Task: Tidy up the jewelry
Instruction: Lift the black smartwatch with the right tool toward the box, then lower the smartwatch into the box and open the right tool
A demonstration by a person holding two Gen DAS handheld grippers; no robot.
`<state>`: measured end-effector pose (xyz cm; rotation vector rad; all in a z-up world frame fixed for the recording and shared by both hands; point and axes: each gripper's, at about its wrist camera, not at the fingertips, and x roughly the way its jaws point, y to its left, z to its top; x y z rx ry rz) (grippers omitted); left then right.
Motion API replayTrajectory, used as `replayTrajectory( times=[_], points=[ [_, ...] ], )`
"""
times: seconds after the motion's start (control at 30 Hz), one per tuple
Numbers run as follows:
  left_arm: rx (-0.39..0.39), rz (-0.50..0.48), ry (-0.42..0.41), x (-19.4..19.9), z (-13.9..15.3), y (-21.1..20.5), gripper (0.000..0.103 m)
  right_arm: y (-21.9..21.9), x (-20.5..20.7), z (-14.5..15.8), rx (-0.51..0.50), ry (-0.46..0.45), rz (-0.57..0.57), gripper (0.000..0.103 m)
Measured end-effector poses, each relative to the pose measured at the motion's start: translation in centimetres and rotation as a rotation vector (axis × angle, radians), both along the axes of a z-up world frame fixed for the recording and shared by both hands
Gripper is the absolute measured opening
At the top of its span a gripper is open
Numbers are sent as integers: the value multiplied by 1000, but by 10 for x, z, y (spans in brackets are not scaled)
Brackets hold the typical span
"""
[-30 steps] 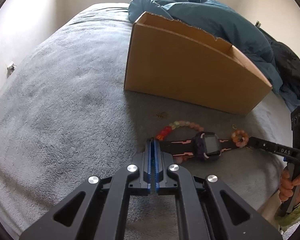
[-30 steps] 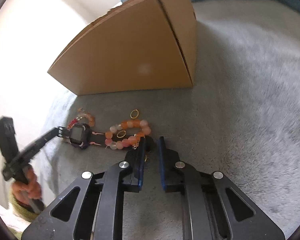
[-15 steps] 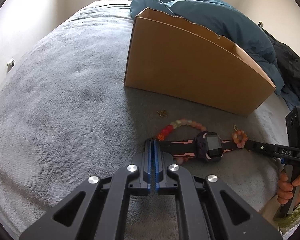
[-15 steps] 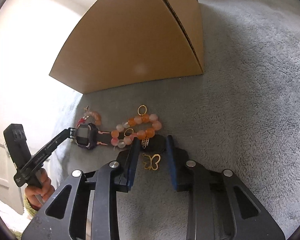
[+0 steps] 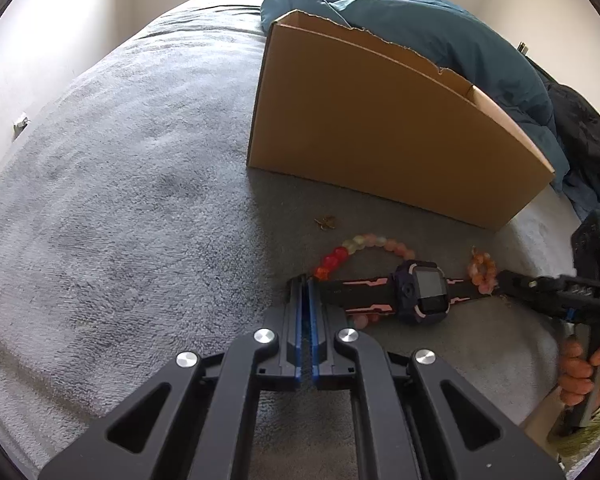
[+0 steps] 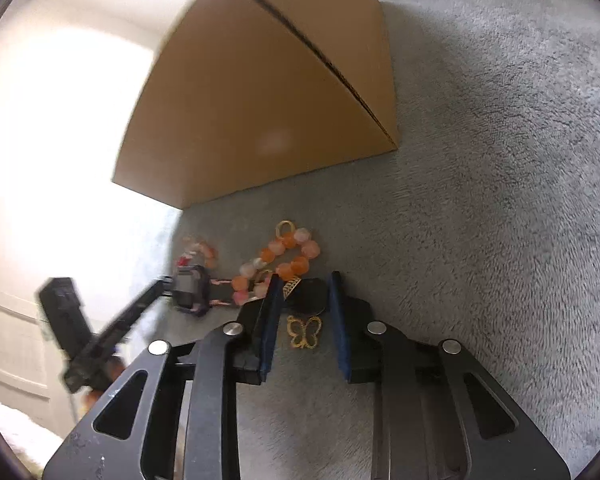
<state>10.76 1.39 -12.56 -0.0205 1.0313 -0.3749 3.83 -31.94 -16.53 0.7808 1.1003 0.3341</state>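
A dark watch with pink trim [image 5: 418, 292] lies on the grey blanket, with a red-and-pink bead bracelet [image 5: 360, 246] behind it and an orange bead bracelet [image 5: 482, 270] at its right end. My left gripper [image 5: 305, 280] is shut and empty, its tips at the watch strap's left end. In the right wrist view my right gripper [image 6: 305, 280] is open, straddling the strap's end, with a gold butterfly charm [image 6: 305, 332] between its fingers. The orange bracelet [image 6: 288, 258], a gold ring [image 6: 285, 227] and the watch [image 6: 190, 290] lie just ahead.
A brown cardboard box [image 5: 380, 128] stands open-topped behind the jewelry; it also shows in the right wrist view [image 6: 268, 92]. A small gold charm [image 5: 326, 222] lies before it. A blue duvet [image 5: 440, 36] and dark clothes [image 5: 584, 148] are piled behind. The grey blanket [image 5: 120, 200] stretches left.
My right gripper has opened wider and moved forward over the strap end, uncovering the gold butterfly charm between its fingers. My left gripper stayed shut and barely moved.
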Motion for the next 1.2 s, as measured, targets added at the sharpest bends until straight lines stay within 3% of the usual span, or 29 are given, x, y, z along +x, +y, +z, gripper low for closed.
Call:
replayTrajectory(
  times=[0.2, 0.27, 0.4, 0.53, 0.6, 0.7, 0.8, 0.9, 1.0, 1.07, 1.13, 1.2],
  points=[
    [-1, 0, 1, 0, 0, -1, 2, -13, -10, 4, 148, -22, -14, 8],
    [1, 0, -1, 0, 0, 0, 2, -14, -11, 4, 134, -26, -18, 2],
    [-12, 3, -5, 0, 4, 2, 2, -17, -13, 14, 118, -42, -29, 1],
    [-82, 7, -9, -4, 20, 10, 2, -23, -17, 39, 188, -79, -34, 1],
    [-155, 4, -14, -7, 35, 15, 2, -23, -20, 60, 223, -125, -30, 1],
    [-221, -1, -33, -14, 59, 19, 2, -22, -28, 81, 182, -155, -19, 1],
    [-229, 15, 42, -16, 54, 23, 2, -22, -37, 68, 181, -58, -33, 1],
    [-251, 54, 186, -17, 33, 27, 2, -16, -44, 59, 199, 11, -32, 1],
    [-292, 42, 98, -26, 65, 28, 1, -10, -42, 95, 197, -99, -16, 1],
    [-278, 35, 33, -31, 86, 28, 1, -10, -43, 118, 143, -152, -18, 1],
    [-244, 34, 74, -32, 79, 24, 1, -9, -43, 100, 145, -61, -10, 1],
    [-219, 60, 198, -32, 47, 25, 1, -7, -50, 62, 154, 85, -25, 1]
  ],
)
